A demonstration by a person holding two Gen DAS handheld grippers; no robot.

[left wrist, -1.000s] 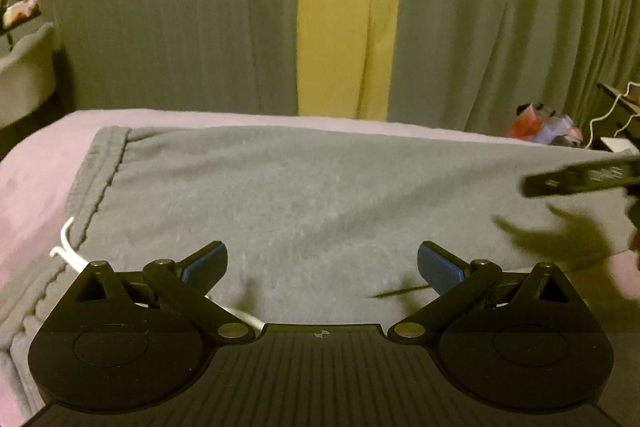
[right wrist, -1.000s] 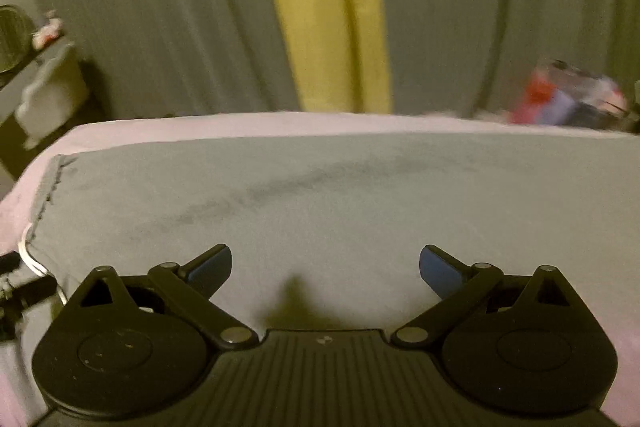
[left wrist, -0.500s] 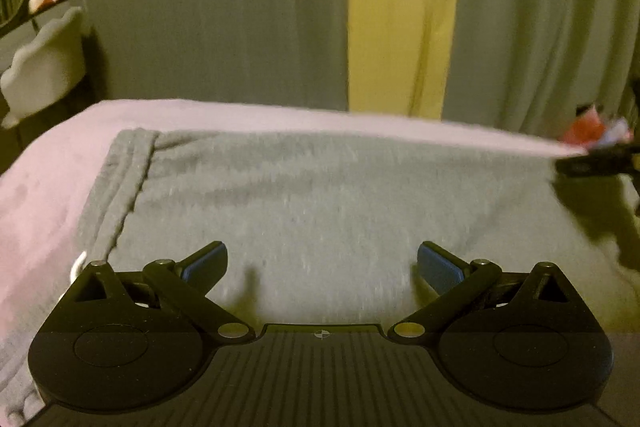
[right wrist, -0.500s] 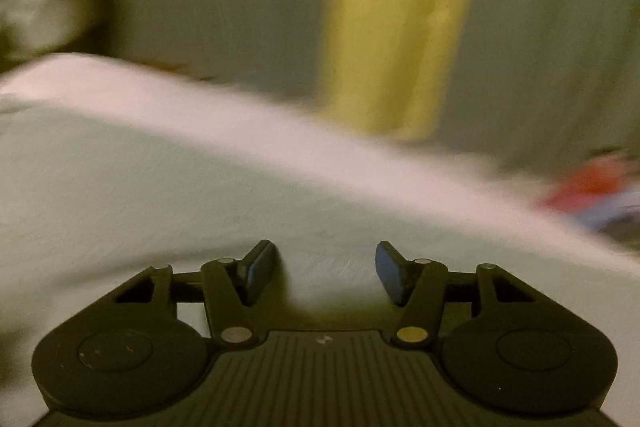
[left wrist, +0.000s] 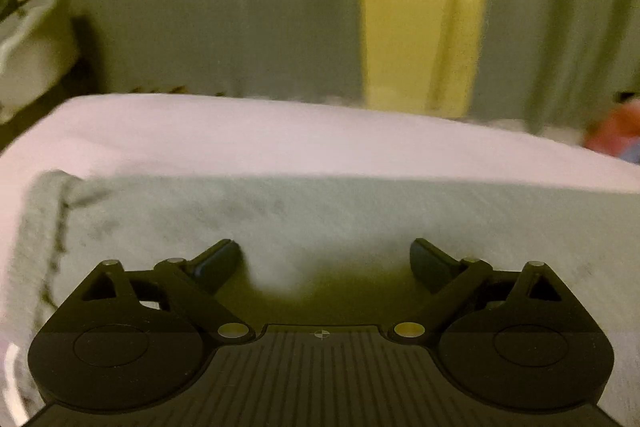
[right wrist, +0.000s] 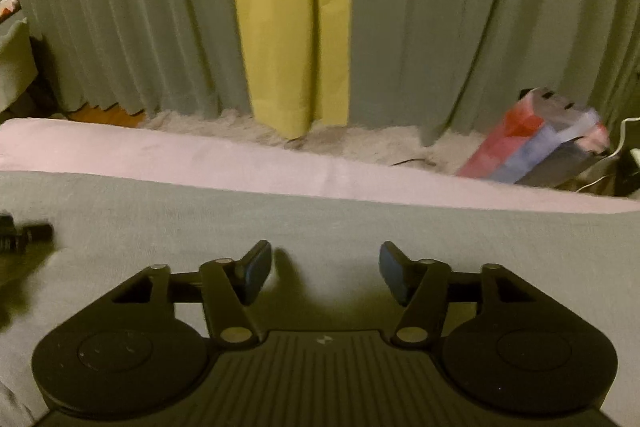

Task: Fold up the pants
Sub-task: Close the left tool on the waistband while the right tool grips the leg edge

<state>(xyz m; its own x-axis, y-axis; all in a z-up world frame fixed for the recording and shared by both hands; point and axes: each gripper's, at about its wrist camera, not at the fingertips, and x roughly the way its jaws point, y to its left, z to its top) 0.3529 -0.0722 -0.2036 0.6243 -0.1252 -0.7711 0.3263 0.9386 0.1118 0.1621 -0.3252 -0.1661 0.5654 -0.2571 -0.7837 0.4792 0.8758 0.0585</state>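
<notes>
Waistband (left wrist: pixel 48 227) in left view only

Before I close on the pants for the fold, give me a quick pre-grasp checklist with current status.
1. Left gripper open: ok.
2. Right gripper open: ok.
3. Pants lying flat on the bed: ok.
4. Fabric between the left fingers: not ok, nothing pinched yet.
5. Fabric between the right fingers: not ok.
6. Near edge of the pants located: cannot tell, hidden under both grippers.
</notes>
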